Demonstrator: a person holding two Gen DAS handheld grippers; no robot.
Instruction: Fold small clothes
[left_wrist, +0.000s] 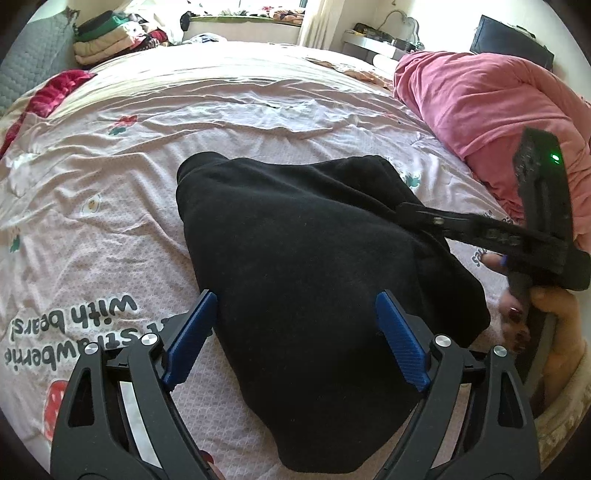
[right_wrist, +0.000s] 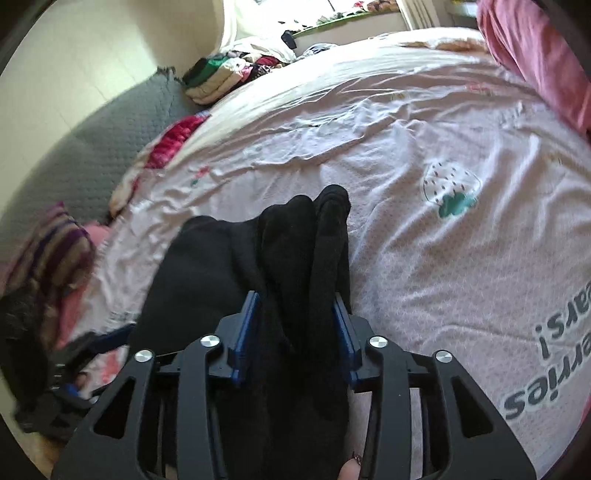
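Now, left wrist view: black garment (left_wrist: 314, 266) lies in a thick, partly folded bundle on the bed (left_wrist: 110, 221), nearer the bed's near edge than its far one, roughly mid-width. Left tongs (left_wrist: 295, 339) are spread wide, blue pads either side of the near end of the bundle w/o pressing it, so nothing is gripped there. Right tongs (left_wrist: 410, 210) reach in from the right edge side onto the garment's right flank; can't tell from this view how far apart they stand. A pink duvet (left_wrist: 480, 110) is heaped at the bed's far right corner, folded stack of clothes (left_wrist: 107, 40) past the far left corner.

Right wrist view: right tongs (right_wrist: 299, 314) stand partway apart w/ bunched black folds of the garment (right_wrist: 288, 240) between the pads; cloth fills the gap, though whether the pads still bite can't be told.

Judgement: a fold is mid-way, bundle not yet flat or squared. Next move prob. calls for the right side to lay its fold down clean and the left to pinch the near hem, then bring it over w/o dragging the sheet.
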